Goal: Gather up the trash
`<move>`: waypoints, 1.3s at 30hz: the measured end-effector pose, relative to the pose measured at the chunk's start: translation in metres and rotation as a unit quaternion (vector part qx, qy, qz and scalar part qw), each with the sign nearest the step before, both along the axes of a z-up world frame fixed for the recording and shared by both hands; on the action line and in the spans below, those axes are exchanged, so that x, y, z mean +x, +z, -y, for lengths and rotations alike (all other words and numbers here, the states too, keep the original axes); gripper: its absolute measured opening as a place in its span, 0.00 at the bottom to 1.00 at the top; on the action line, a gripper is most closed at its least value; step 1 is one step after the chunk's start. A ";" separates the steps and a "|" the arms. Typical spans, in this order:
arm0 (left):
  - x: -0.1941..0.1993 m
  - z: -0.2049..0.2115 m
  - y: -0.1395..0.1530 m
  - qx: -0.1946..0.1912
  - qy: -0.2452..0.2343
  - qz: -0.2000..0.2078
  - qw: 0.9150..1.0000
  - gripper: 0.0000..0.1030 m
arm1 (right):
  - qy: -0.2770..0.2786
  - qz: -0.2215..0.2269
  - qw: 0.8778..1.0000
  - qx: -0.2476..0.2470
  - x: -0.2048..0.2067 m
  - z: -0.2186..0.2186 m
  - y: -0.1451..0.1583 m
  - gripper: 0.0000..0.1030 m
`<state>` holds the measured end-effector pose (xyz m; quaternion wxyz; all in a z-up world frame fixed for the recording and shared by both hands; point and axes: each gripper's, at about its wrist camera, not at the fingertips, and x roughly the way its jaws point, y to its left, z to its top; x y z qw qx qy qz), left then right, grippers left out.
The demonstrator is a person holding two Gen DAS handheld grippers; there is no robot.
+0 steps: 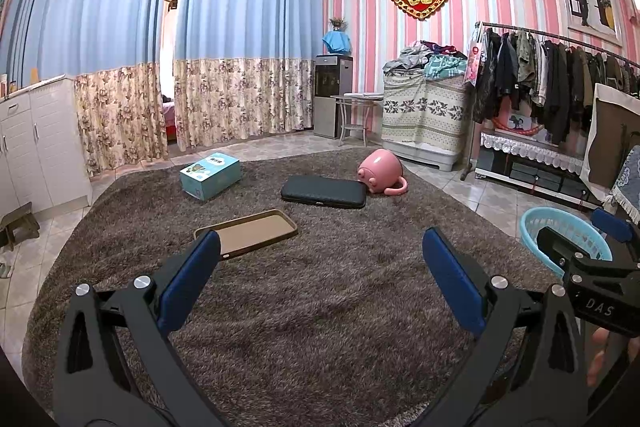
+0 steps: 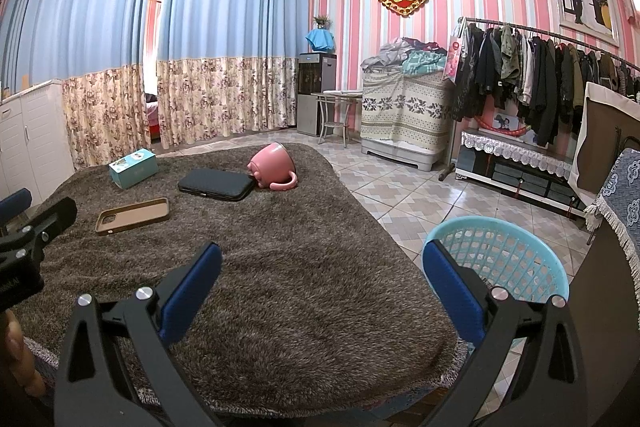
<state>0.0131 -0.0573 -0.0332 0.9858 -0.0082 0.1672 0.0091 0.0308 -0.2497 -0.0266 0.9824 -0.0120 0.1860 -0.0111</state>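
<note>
Left gripper (image 1: 320,259) & right gripper (image 2: 320,267): both spread wide, empty, hovering over rug (image 1: 320,327). Start step, nothing picked. Phone case (image 1: 252,233) nearest, box (image 1: 210,175) far left, wallet (image 1: 323,191) touching tipped mug (image 1: 378,173). Basket (image 2: 500,251) right, off rug edge. Plenty of open room.

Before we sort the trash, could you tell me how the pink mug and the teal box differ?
The pink mug is round and tipped on its side; the teal box is rectangular and rests flat. The mug touches the black case; the box stands apart. Both lie on the brown rug.
</note>
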 end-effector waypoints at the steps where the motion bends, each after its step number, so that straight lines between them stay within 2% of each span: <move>1: 0.000 0.000 0.000 0.000 0.000 0.000 1.000 0.95 | 0.000 0.000 1.000 0.000 0.000 0.000 0.000 0.96; 17: 0.001 0.000 0.006 0.003 0.000 0.006 1.000 0.95 | 0.001 0.001 1.000 -0.002 0.001 -0.002 0.000 0.96; 24: 0.000 0.001 0.018 0.012 -0.003 0.015 1.000 0.95 | 0.001 0.001 1.000 -0.001 0.000 -0.001 -0.001 0.96; 39: 0.002 -0.001 0.018 0.002 -0.002 0.009 1.000 0.95 | 0.001 0.001 1.000 -0.001 0.000 -0.002 -0.001 0.96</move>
